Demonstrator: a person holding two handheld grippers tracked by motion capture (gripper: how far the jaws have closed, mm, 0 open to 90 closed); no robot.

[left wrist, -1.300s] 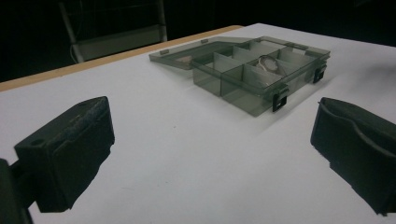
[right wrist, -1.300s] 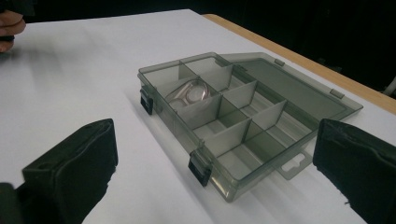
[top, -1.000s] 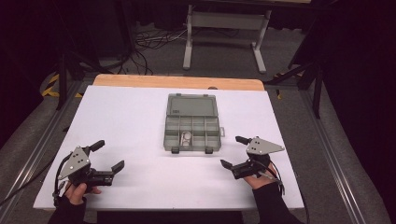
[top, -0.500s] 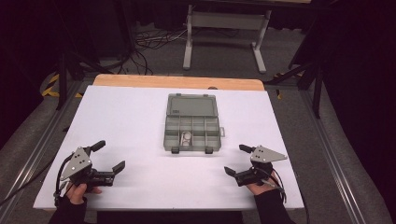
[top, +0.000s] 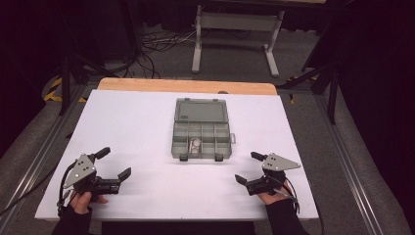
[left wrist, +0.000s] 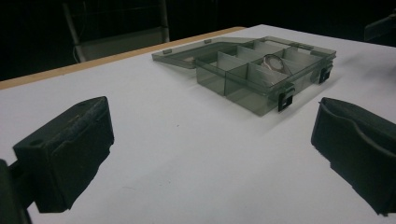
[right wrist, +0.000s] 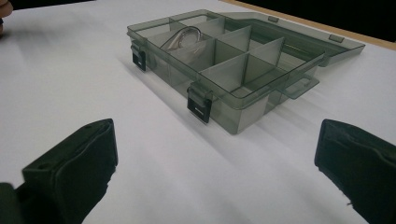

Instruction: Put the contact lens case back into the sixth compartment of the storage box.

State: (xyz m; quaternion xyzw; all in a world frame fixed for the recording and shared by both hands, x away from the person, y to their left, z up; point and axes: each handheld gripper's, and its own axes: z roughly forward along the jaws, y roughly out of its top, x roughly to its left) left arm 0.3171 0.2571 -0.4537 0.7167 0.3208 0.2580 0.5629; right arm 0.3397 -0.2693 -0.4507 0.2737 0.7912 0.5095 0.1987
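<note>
Organizer box (top: 201,130) lies open on white table (top: 137,127), lid folded flat behind, ahead of and between both hand-held grippers. Left hand-held gripper (top: 116,163) near front edge, released, jaws wide apart, empty. Right hand-held gripper (top: 248,167) likewise released, empty, well apart from box. Metal ring (right wrist: 183,38) sits in one front compartment; two dark latches (right wrist: 199,105) face grippers.
</note>
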